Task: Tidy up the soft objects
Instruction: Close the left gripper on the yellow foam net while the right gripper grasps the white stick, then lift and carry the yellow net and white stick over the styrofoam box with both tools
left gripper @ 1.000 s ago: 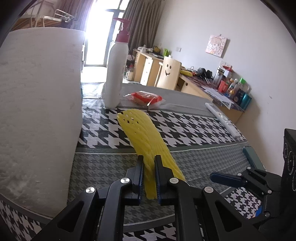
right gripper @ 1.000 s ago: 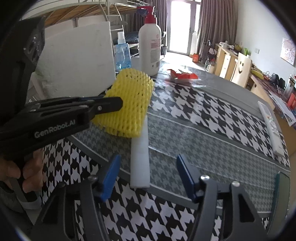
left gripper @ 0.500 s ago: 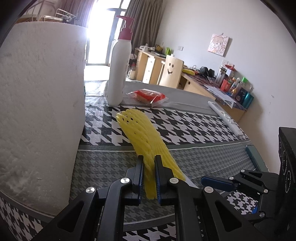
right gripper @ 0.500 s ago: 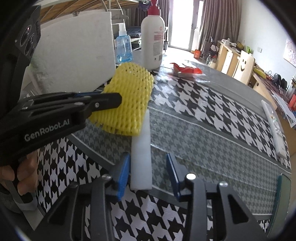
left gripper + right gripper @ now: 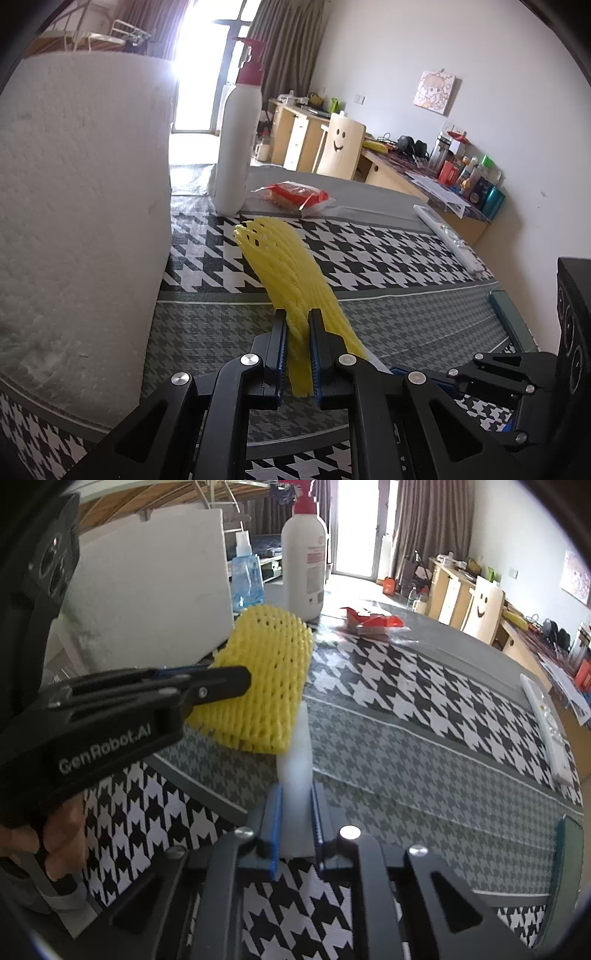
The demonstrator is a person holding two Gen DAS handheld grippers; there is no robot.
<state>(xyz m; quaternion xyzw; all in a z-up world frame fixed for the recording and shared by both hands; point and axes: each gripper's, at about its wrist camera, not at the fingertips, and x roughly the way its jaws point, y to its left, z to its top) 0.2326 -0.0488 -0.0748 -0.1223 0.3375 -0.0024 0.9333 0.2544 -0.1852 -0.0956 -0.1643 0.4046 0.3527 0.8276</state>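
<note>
Closing right gripper (image 5: 295,805) now pinches white foam strip (image 5: 295,760) on houndstooth tablecloth (image 5: 406,686).

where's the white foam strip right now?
In the right wrist view, the white foam strip lies on the houndstooth tablecloth, pinched between the right gripper pads, far end touching the yellow foam net.

Houndstooth-clothed table (image 5: 388,258) (glass-topped) carries 1 pump bottle (image 5: 236,147), red packet (image 5: 295,192).
</note>
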